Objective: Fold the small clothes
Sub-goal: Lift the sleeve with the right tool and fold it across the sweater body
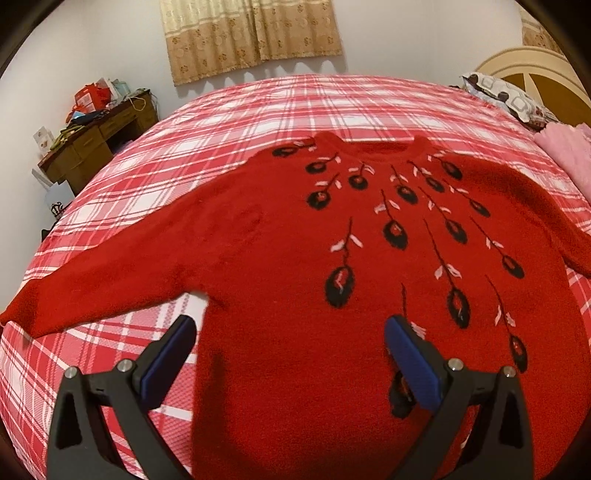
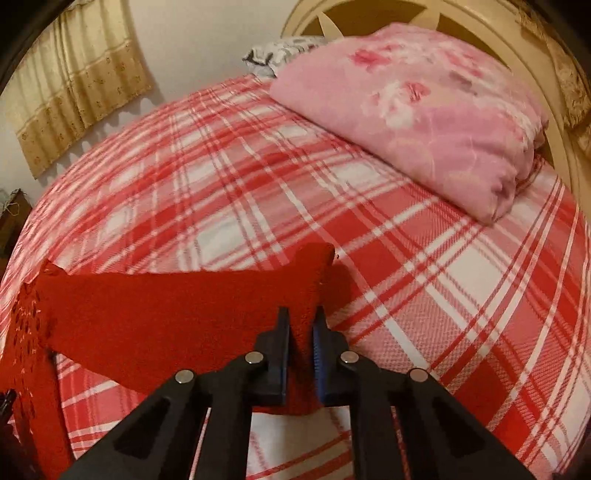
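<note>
A red knit sweater (image 1: 280, 236) with black and white leaf patterns lies face up and spread out on the plaid bed, neck away from me. My left gripper (image 1: 290, 328) is open and empty, hovering over the sweater's lower left body. In the right wrist view, my right gripper (image 2: 302, 321) is shut on the cuff end of the sweater's right sleeve (image 2: 177, 310), which is lifted a little off the bed and stretches away to the left.
The bed has a red and white plaid sheet (image 1: 258, 107). A folded pink quilt (image 2: 424, 110) and a patterned pillow (image 1: 506, 96) lie by the headboard (image 2: 461, 22). A cluttered wooden desk (image 1: 96, 136) stands at the far left, with curtains (image 1: 251, 33) on the wall.
</note>
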`<state>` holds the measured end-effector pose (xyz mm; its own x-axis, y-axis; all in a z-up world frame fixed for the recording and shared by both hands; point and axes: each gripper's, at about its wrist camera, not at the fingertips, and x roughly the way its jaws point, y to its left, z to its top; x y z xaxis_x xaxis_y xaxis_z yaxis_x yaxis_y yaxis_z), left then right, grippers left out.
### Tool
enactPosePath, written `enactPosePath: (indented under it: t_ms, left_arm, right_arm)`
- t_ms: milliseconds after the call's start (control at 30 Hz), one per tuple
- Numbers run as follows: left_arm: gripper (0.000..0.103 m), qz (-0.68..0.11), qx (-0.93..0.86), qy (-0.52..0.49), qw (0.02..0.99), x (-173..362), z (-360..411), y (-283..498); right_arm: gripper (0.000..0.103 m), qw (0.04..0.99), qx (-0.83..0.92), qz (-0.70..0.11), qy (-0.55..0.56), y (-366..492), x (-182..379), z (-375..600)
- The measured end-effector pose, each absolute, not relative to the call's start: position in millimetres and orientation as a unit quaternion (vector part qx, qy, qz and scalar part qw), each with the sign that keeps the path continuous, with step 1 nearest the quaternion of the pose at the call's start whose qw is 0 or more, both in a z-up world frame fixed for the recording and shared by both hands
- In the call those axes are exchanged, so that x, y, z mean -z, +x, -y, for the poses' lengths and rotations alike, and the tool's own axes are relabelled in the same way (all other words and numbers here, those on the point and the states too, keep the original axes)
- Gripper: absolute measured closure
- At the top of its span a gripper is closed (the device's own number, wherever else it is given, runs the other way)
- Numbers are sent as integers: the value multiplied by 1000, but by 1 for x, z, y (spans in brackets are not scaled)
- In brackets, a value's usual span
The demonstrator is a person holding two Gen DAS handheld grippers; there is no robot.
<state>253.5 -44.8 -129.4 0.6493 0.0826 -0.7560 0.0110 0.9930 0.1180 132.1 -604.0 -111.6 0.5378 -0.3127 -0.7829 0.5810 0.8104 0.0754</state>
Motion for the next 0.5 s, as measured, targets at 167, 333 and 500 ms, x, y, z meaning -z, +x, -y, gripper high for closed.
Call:
enactPosePath:
  t_ms: [167, 333, 500]
  left_arm:
    - [0, -415, -26, 56, 908, 128, 39, 253]
    - [0, -410, -31, 56, 910, 126, 28, 252]
    - [0, -409, -43, 41, 911, 124, 10, 250]
  right_arm:
    - [93, 876, 247, -385, 150, 143, 83, 588]
    - [93, 891, 226, -371, 133, 161, 55, 565]
    - [93, 908, 201, -353, 103, 183, 22, 531]
